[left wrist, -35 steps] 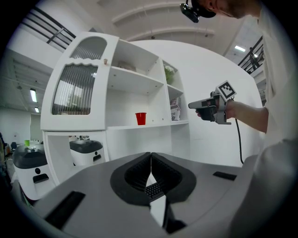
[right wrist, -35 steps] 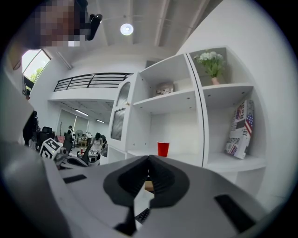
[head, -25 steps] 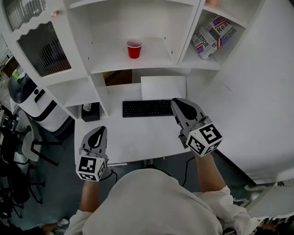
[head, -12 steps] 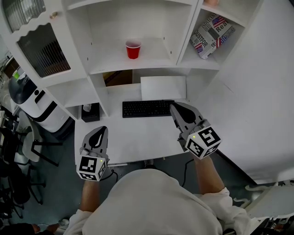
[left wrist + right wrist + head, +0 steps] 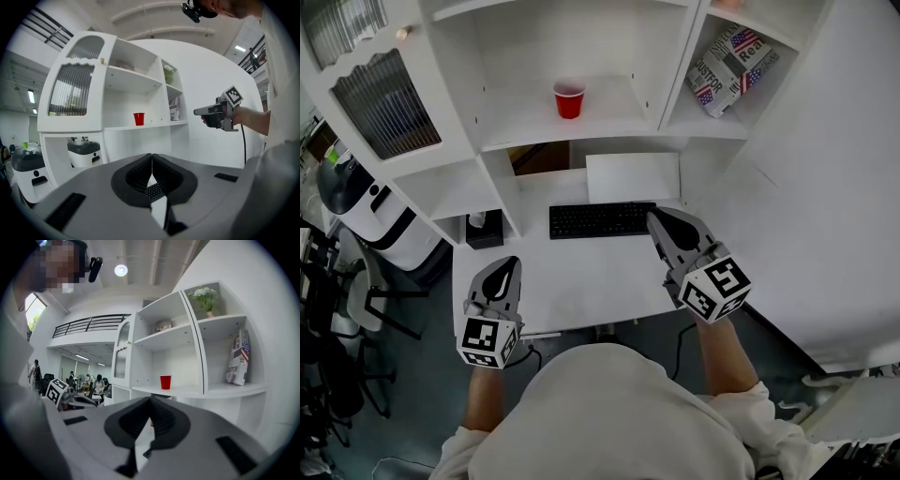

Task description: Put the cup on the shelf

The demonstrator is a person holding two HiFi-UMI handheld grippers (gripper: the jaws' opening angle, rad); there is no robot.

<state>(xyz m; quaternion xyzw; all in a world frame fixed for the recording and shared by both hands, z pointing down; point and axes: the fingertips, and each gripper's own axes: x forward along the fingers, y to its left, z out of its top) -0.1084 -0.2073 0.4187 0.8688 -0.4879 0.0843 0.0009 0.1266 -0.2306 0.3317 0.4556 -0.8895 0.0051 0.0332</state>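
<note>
Keeps left claw (image 5: pixel 500 274) and right claw (image 5: pixel 666 221) closed and empty, barely shifted over bench (image 5: pixel 581 272); leaves cup (image 5: pixel 569 99) on far shelf (image 5: pixel 614 117), likely done.

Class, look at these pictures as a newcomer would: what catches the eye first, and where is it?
The red cup stands upright and alone on the white shelf, in the middle compartment. Nearer, the left gripper and right gripper hang shut and empty by the desk and its black keyboard.
</note>
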